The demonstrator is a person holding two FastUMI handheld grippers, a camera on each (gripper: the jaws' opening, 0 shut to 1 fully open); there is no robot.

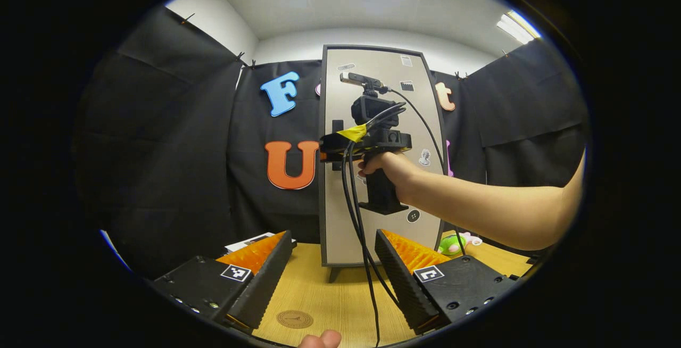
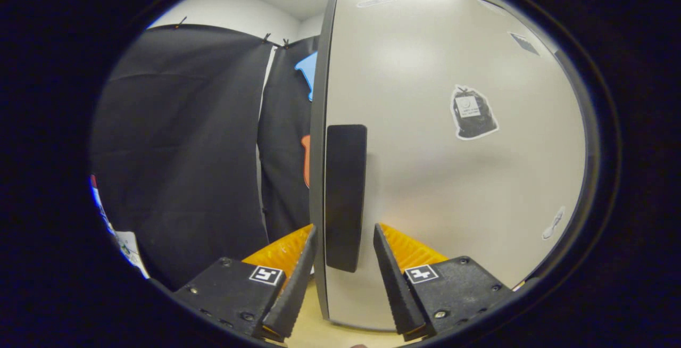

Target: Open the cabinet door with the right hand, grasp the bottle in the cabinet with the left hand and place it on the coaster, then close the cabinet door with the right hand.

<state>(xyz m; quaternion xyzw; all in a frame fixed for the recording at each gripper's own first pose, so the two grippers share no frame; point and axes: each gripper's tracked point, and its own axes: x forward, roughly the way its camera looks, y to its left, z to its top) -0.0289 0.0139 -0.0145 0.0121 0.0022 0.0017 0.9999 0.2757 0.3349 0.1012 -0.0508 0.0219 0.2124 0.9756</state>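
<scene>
Cabinet door [image 2: 452, 151] closed, standing on the desk [image 1: 319, 289]. Right gripper [image 2: 343, 263] sits at the door's dark handle [image 2: 346, 193], jaws spread wide to either side of its lower end, not pressing it. Left gripper [image 1: 332, 268] hangs back, jaws wide apart and empty. Coaster [image 1: 295, 319] lies on the desk at 6 o'clock, between its fingers. Bottle not visible.

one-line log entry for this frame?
phase: reaching door handle | right tongs: open, straddling handle | cabinet door: closed | left tongs: open, empty | coaster: bare
</scene>
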